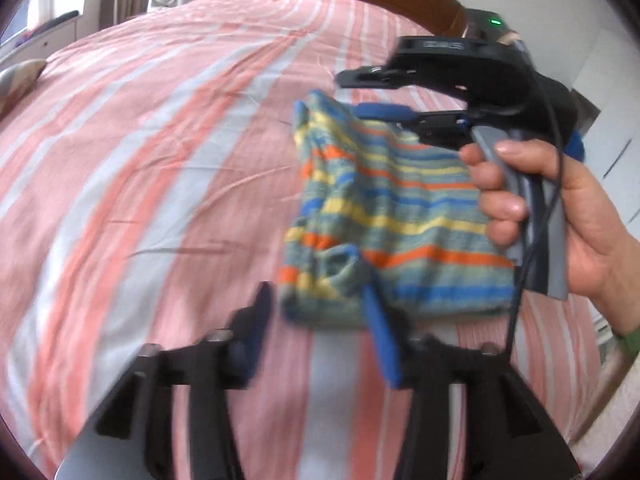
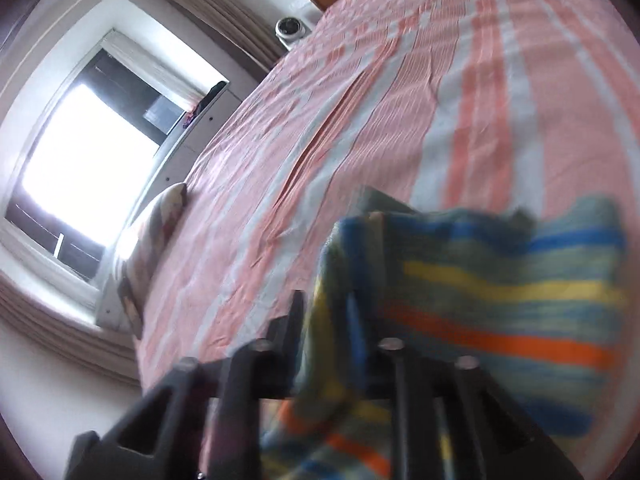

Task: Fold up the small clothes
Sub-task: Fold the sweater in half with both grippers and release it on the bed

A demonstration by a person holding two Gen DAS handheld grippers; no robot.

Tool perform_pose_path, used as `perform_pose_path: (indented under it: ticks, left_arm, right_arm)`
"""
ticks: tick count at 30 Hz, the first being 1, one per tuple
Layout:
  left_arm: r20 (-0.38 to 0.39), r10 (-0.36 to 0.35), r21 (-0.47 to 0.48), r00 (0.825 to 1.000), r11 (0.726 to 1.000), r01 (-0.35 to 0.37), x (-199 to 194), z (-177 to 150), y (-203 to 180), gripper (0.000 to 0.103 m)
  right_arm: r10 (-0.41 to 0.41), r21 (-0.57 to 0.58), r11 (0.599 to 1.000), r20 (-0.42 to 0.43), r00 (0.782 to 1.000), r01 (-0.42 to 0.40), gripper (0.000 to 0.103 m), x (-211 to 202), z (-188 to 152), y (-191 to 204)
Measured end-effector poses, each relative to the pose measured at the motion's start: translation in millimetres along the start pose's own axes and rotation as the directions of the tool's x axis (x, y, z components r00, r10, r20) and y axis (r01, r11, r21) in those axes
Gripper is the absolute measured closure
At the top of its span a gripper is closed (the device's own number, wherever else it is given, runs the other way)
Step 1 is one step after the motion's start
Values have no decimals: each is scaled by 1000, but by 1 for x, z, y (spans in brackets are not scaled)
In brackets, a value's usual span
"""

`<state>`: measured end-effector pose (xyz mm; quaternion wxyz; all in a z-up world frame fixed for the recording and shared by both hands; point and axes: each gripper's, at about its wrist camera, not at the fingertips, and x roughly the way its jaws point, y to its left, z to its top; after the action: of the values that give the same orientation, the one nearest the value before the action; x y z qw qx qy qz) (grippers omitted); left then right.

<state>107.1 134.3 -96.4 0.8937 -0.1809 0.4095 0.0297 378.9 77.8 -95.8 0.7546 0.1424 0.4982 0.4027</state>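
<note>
The striped garment (image 1: 396,216) hangs above the pink-striped bed (image 1: 160,152), at about 3 o'clock in the left wrist view. The left tool (image 1: 316,320) is spread, released. The right tool (image 1: 360,94) grasps the garment's top edge

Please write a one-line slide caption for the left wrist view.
Striped garment on pink striped bedspread, between the two grippers.

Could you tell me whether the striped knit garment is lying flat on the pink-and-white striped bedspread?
No, the striped knit garment hangs bunched in the air above the pink-and-white striped bedspread, held up near the right tool.
</note>
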Motion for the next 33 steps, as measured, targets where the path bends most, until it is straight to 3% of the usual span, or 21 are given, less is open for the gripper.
perform_pose_path:
  ticks: [2, 6, 7, 9, 10, 12, 14, 16, 18, 22, 26, 28, 31, 33]
  left_arm:
    - [26, -3, 20, 1000, 1000, 2, -5, -1, 2, 34]
    - [6, -23, 55, 1000, 998, 23, 6, 11, -6, 26]
    - [-1, -2, 70, 1000, 998, 2, 11, 12, -8, 26]
    - [-29, 126, 96, 992, 988, -122, 33, 14, -4, 30]
    - [-46, 151, 91, 987, 985, -147, 44, 19, 5, 30]
    - [-60, 152, 66, 986, 987, -148, 46, 16, 15, 30]
    - [-67, 188, 98, 980, 978, -181, 45, 15, 11, 30]
    - [-78, 198, 113, 977, 976, -188, 36, 13, 10, 30]
    - [-70, 193, 93, 979, 978, -186, 18, 15, 13, 29]
    - [-9, 82, 56, 997, 995, -82, -6, 37, 16, 12]
    - [-39, 15, 53, 999, 999, -13, 25, 72, 3, 11]
    - [-73, 38, 66, 997, 997, -33, 49, 78, -1, 11]
    - [-150, 184, 129, 971, 978, -166, 90, 73, 5, 13]
    - [-138, 149, 117, 979, 984, -134, 82, 69, 16, 13]
  right_arm:
    - [21, -47, 999, 41, 999, -19, 62, -20, -6, 11]
    - [-35, -112, 993, 87, 996, 45, 62, -81, -19, 13]
    - [-57, -136, 988, 94, 994, 69, 62, -94, -27, 13]
    - [-111, -204, 970, 101, 989, 130, 62, -118, -54, 13]
    - [-133, -242, 958, 104, 986, 155, 60, -127, -69, 11]
    - [-170, -275, 942, 106, 980, 193, 58, -134, -106, 1]
    - [-190, -260, 945, 49, 981, 196, 58, -119, -137, -14]
    - [-280, -284, 921, -1, 960, 268, 58, -94, -162, -25]
    - [-329, -338, 882, 54, 943, 327, 57, -93, -176, -18]
    - [-292, -323, 890, 140, 946, 322, 58, -128, -168, 1]
    - [-308, -341, 866, 210, 928, 365, 58, -149, -137, 16]
    - [-295, -336, 877, 187, 937, 343, 57, -144, -126, 20]
    - [-274, -290, 909, 128, 953, 301, 57, -115, -123, 8]
    - [-285, -238, 929, 25, 958, 282, 56, -83, -131, -11]
